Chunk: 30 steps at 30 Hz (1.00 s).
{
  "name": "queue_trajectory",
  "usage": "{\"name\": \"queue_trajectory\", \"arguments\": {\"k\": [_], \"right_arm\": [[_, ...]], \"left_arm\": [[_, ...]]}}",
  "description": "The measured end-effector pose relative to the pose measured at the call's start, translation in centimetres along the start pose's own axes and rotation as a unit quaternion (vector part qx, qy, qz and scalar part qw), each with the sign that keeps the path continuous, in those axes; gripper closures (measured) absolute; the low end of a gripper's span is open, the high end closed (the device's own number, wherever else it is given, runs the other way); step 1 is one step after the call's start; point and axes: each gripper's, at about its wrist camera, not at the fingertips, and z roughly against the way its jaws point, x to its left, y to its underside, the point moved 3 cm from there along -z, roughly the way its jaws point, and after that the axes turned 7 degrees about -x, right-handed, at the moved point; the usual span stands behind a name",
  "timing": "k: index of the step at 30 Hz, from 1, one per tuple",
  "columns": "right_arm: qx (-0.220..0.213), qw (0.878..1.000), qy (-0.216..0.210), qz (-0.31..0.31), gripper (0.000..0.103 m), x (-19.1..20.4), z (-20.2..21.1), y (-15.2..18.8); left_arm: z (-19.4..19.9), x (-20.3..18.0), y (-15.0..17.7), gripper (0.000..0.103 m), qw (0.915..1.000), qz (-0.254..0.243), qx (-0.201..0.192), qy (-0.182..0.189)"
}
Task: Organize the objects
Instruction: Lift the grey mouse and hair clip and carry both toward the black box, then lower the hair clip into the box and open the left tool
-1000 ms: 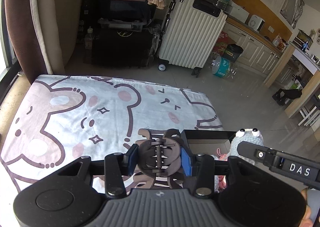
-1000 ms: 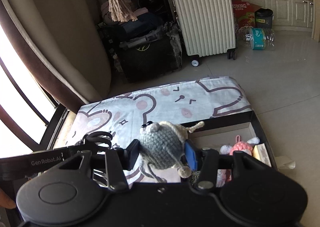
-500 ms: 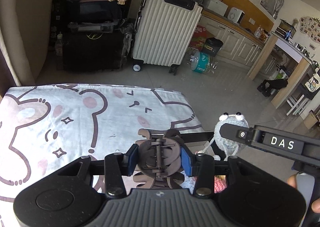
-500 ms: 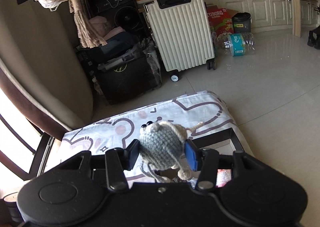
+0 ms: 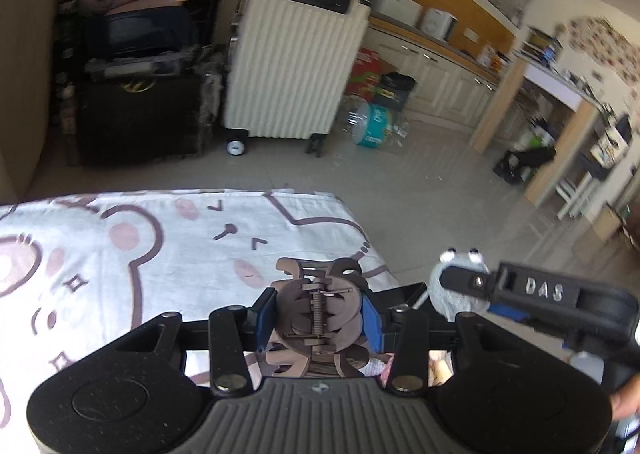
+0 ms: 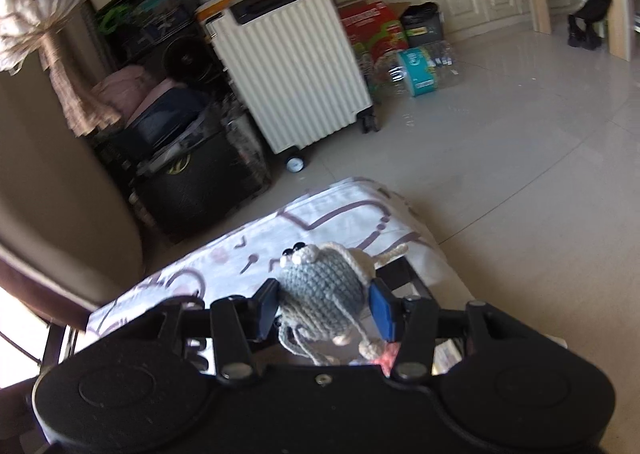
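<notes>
brown plastic claw hair clip (image 5: pixel 318 314) pinched in left gripper (image 5: pixel 318 318); grey crocheted big-eyed toy (image 6: pixel 324 290) pinched in right gripper (image 6: pixel 325 309), both above black open box (image 6: pixel 404 274). could snag dangling yarn legs on rim.

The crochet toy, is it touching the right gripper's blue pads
Touching. In the right wrist view the grey crochet toy sits squeezed between both blue pads of the right gripper, no gap either side.
</notes>
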Motion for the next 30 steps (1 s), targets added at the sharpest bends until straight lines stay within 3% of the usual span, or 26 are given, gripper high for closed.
{"name": "queue_trajectory", "arguments": {"k": [3,8,12,16,21,28,30], "right_arm": [[-0.01,0.999,0.007,-0.031,0.053,-1.2,-1.3,-0.1],[0.017,0.997,0.026,-0.064,0.053,-2.6,-3.8,0.9],[0.038,0.995,0.039,-0.088,0.053,-3.5,-5.3,1.9],[0.043,0.99,0.052,-0.124,0.053,-4.6,-5.9,2.2],[0.051,0.982,0.048,-0.173,0.053,-5.1,-6.3,2.3],[0.079,0.98,0.061,-0.17,0.048,-4.2,-6.8,2.7],[0.079,0.98,0.057,-0.173,0.042,-4.2,-6.6,2.5]], "left_arm": [[-1.7,-1.0,0.4,0.058,0.9971,-0.068,0.015,0.028],[-3.8,-2.7,1.3,0.058,0.9782,-0.19,0.036,0.075],[-4.8,-4.6,1.5,0.058,0.9466,-0.3,0.048,0.109],[-5.6,-6.0,1.8,0.058,0.9073,-0.393,0.069,0.134],[-6.5,-6.7,2.7,0.058,0.8659,-0.461,0.092,0.171],[-8.5,-6.1,4.1,0.058,0.8409,-0.495,0.133,0.174],[-8.7,-5.8,4.3,0.058,0.8343,-0.505,0.137,0.174]]}}
